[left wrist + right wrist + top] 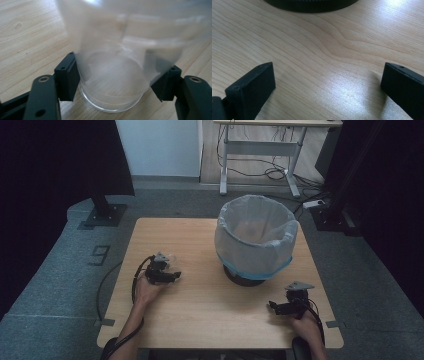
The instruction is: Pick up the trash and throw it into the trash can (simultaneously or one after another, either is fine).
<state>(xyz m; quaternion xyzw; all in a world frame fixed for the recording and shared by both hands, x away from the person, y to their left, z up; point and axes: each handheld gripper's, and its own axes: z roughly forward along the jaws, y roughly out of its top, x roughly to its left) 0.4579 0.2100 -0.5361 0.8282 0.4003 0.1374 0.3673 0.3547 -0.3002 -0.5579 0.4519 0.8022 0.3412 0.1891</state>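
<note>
Now, clear cup (112, 82) between left gripper (115, 77) jaws (touching both)

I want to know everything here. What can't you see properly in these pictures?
- Clear cup, left gripper view: upper part blurred, top cut off by the edge.
- Bin, high view: its bottom is hidden by the white bag's wall.
- Bin base, right gripper view: cut off by the top edge.

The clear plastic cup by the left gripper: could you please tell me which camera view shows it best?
The left gripper view: the clear plastic cup lies close up between the left gripper jaws, its round end toward the camera, though blurred. The high view gives a faint glint at that gripper. The right gripper view faces bare table.
</note>
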